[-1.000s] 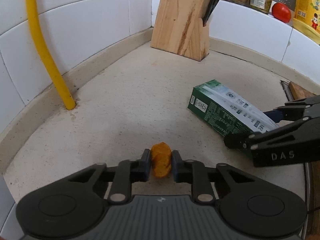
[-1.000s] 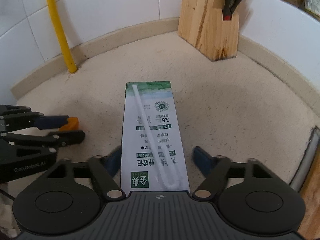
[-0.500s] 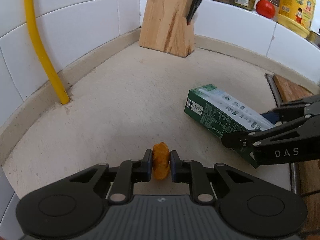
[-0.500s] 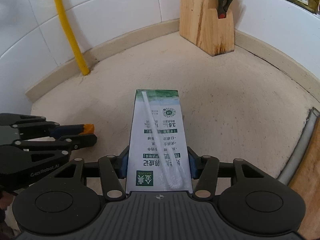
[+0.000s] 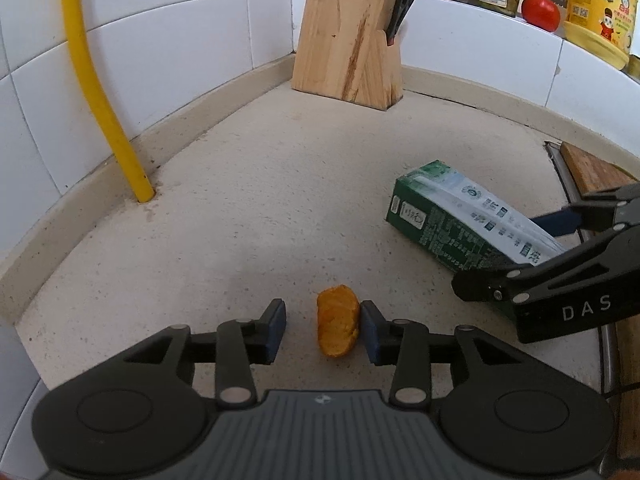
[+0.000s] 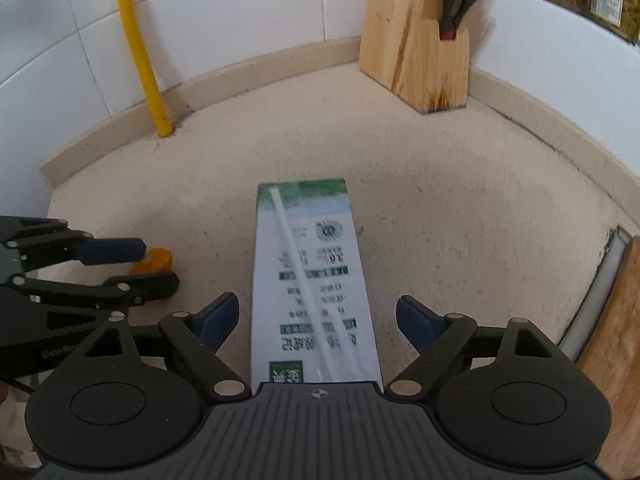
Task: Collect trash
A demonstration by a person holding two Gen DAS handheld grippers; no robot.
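White wall tiles curve around a pale speckled counter (image 5: 248,216), with a wooden knife block (image 5: 348,40) standing in the back corner as the fixed landmark. Both pieces of trash lie on the counter, well in front of that block: a green and white milk carton (image 6: 312,280) on its side, its straw still taped along the top face, and a small orange food scrap (image 5: 338,324) lying nearer the camera than the block, left of the carton. The left gripper (image 5: 323,330) straddles the scrap with its jaws opening; the right pad sits just beside or touching the scrap, the left pad stands clear, so nothing is pinched. The right gripper (image 6: 318,322) straddles the near end of the carton, also opening, with visible gaps on both sides of the box. No bin or bag shows in either view, so where the trash goes cannot be told. Judging from this, the collecting is at an early stage: neither item is held or lifted, and both grasps plus the carry to a container remain to be done.
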